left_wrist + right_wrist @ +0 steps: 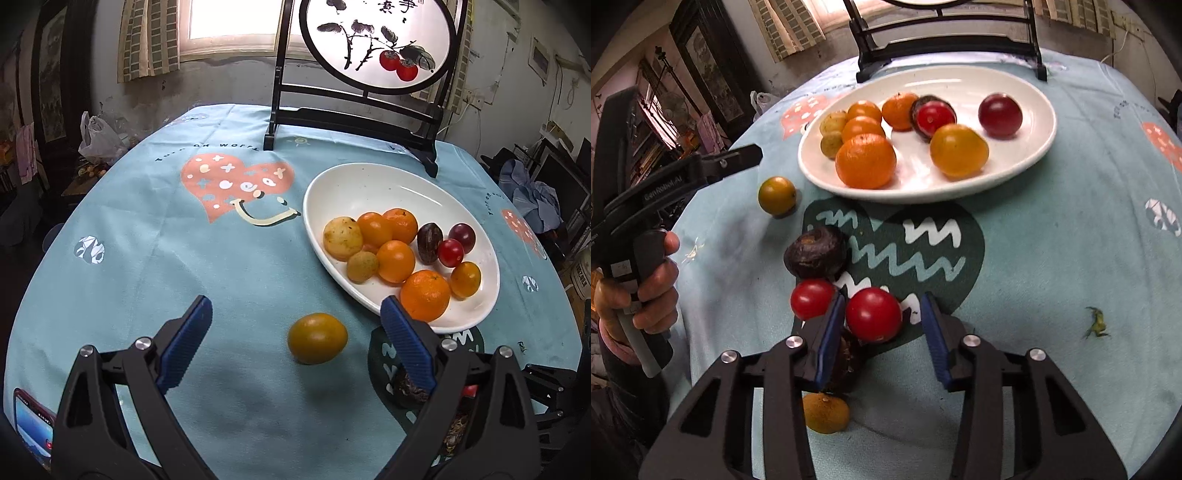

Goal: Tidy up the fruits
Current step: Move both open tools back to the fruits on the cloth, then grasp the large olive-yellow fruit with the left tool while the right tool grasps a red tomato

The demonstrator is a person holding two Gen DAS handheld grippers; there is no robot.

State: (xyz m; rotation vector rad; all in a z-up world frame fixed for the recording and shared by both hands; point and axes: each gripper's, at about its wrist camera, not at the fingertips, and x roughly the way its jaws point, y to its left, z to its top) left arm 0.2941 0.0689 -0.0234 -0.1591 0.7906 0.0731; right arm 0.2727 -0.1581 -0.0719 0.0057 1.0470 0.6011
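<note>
Blue ribbed pads of the right gripper [882, 332] are straddling a red tomato [873, 314]; the left pad is touching or nearly touching it, the right pad is standing clear, so no grip yet. Judging it light, smooth-skinned, slippery, easily split: squeezing gently across its widest middle seems best. A second red tomato [812, 298] is sitting just outside the left pad, beside a dark wrinkled fruit [816, 252]; a brownish-yellow fruit [826, 412] is lying under the gripper frame.

Left gripper [295, 317] is hanging with jaws spread wide, empty, over a yellow-orange fruit [317, 338] on the bench cloth [155, 288].

White oval plate [1030, 147] further out is carrying oranges and more tomatoes.

Writing: "GenRobot.AI" on the left gripper's arm; cloth lettering only partly legible; brush characters on the round screen [376, 37].
</note>
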